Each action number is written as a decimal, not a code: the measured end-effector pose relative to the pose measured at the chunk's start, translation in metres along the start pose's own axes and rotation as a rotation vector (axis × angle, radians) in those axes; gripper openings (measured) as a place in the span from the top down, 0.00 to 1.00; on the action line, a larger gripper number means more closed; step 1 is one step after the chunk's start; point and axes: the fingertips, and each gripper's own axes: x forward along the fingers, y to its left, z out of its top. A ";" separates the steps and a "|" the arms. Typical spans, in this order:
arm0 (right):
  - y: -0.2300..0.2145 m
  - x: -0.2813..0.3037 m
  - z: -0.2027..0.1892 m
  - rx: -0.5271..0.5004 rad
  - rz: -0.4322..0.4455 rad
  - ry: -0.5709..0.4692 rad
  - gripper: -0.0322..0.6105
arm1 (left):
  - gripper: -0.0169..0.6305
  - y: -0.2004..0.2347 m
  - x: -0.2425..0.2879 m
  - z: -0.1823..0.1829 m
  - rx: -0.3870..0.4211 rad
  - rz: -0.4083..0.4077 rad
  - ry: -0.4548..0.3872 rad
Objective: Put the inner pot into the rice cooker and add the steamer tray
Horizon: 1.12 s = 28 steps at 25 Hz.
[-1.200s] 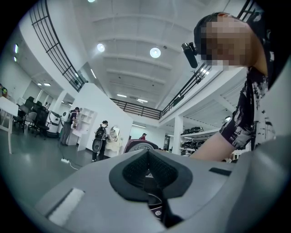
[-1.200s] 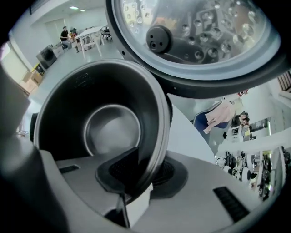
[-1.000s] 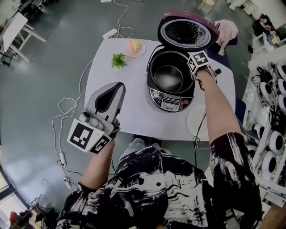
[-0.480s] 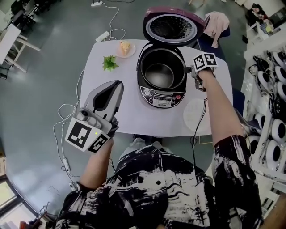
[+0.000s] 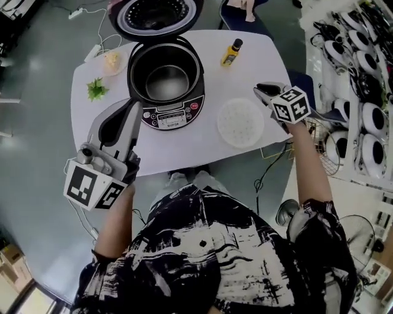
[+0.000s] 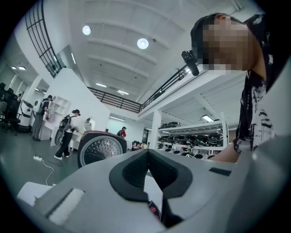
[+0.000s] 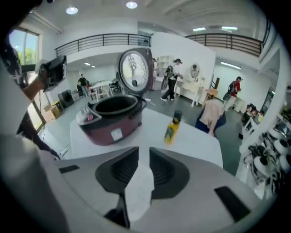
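Observation:
The dark red rice cooker [image 5: 164, 76] stands open on the white table [image 5: 202, 147], its lid [image 5: 153, 12] tipped back. The metal inner pot [image 5: 166, 81] sits inside it. A white round steamer tray [image 5: 241, 122] lies flat on the table to the cooker's right. My right gripper [image 5: 261, 91] hovers just past the tray's right rim, jaws nearly together with only a thin slit and nothing between them [image 7: 143, 152]. My left gripper [image 5: 132, 105] is at the cooker's front left, shut and empty [image 6: 148, 152]. The right gripper view shows the cooker [image 7: 113, 120] ahead.
A yellow bottle [image 5: 231, 52] stands behind the tray. A green sprig [image 5: 96, 89] and a small dish of food [image 5: 112, 59] lie left of the cooker. Shelves of round appliances [image 5: 362, 122] line the right side. Cables run over the floor at the left.
My right gripper has left the cooker's right rim and swung out to the right, beyond the steamer tray. My left gripper has come closer to the cooker's front. The head view has turned.

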 end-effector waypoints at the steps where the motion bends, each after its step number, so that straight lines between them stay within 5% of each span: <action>1: -0.006 -0.002 -0.036 0.043 -0.021 0.047 0.84 | 0.97 -0.006 0.007 -0.004 -0.003 -0.019 0.012; 5: -0.022 0.011 -0.153 0.253 -0.062 0.181 0.79 | 0.97 -0.028 0.030 -0.016 0.008 -0.067 0.054; 10: -0.026 0.041 -0.229 0.396 -0.077 0.277 0.74 | 0.97 -0.043 0.039 -0.026 0.033 -0.069 0.108; 16: -0.026 0.071 -0.263 0.460 -0.064 0.375 0.74 | 0.97 -0.047 0.035 -0.035 0.045 -0.028 0.151; 19: -0.024 0.079 -0.271 0.484 -0.064 0.400 0.84 | 0.97 -0.047 0.032 -0.037 0.049 -0.008 0.158; 22: -0.024 0.078 -0.273 0.582 -0.076 0.404 0.94 | 0.97 -0.047 0.032 -0.035 0.046 0.006 0.154; 28: -0.028 0.057 -0.253 0.682 -0.061 0.428 0.95 | 0.97 -0.048 0.029 -0.027 0.039 0.004 0.109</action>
